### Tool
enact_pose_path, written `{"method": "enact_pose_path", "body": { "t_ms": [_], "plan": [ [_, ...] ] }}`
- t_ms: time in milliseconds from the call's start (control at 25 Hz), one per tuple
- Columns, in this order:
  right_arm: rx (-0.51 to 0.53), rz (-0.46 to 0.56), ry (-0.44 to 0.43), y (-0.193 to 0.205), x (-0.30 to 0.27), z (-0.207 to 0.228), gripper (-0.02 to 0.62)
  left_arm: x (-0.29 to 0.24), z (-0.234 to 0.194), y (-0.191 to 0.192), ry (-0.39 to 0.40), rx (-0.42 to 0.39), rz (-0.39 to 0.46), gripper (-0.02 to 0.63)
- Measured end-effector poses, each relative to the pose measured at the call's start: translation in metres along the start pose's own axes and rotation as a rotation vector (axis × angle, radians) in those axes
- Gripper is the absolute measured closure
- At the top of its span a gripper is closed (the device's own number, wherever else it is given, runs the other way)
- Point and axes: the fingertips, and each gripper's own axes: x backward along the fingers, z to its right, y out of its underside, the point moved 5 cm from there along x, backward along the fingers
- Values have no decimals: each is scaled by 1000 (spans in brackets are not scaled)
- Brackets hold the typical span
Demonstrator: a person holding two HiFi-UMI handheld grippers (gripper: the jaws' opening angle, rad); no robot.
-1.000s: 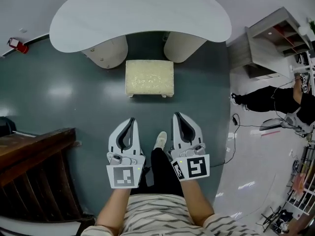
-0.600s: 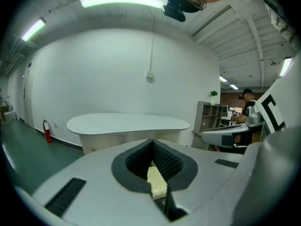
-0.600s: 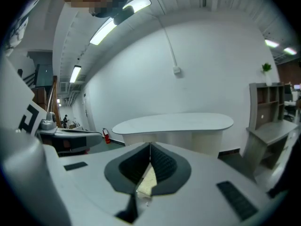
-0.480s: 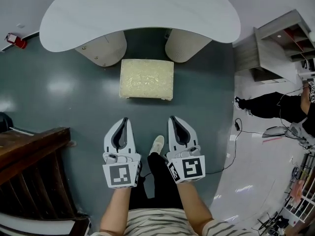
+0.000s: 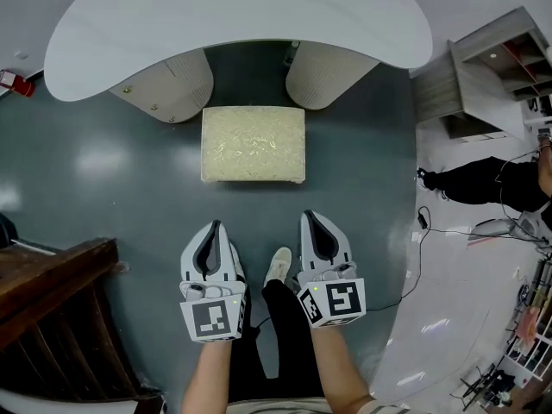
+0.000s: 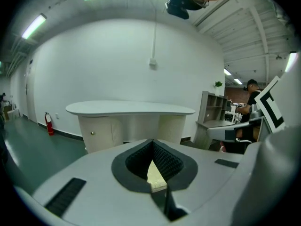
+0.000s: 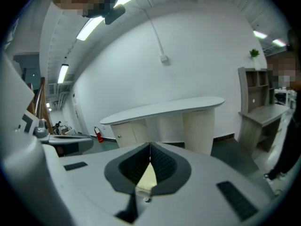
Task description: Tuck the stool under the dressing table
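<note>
Not yet tucked: stool [image 5: 253, 143] out on the near side of the table [image 5: 233, 15].
Shut and empty: left gripper [image 5: 215, 228], right gripper [image 5: 311, 218]. Whole push yet to do.

Your cream cushioned stool [image 5: 253, 143] standing upright, not yet tucked, at the mouth of the gap under your white curved dressing table [image 5: 233, 11]
</note>
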Motion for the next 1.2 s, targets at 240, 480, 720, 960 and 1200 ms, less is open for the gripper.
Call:
{"method": "enact_pose_path", "body": {
  "t_ms": [240,480,720,960,1200],
  "plan": [
    [-25,-28,48,33,-25,8,581,-22,-18,34,24,-6,-44,600],
    [-13,-52,53,60,-54,11,581,-48,-33,68,57,-12,-91,600],
    [-2,-90,61,90,-71,24,581,-68,-43,101,60,-21,-126,600],
    [17,-132,61,119,-89,38,580,-90,-47,134,73,-6,-168,598],
    [4,-179,66,145,-103,53,534,-106,-54,160,78,3,-213,548]
  ]
}}
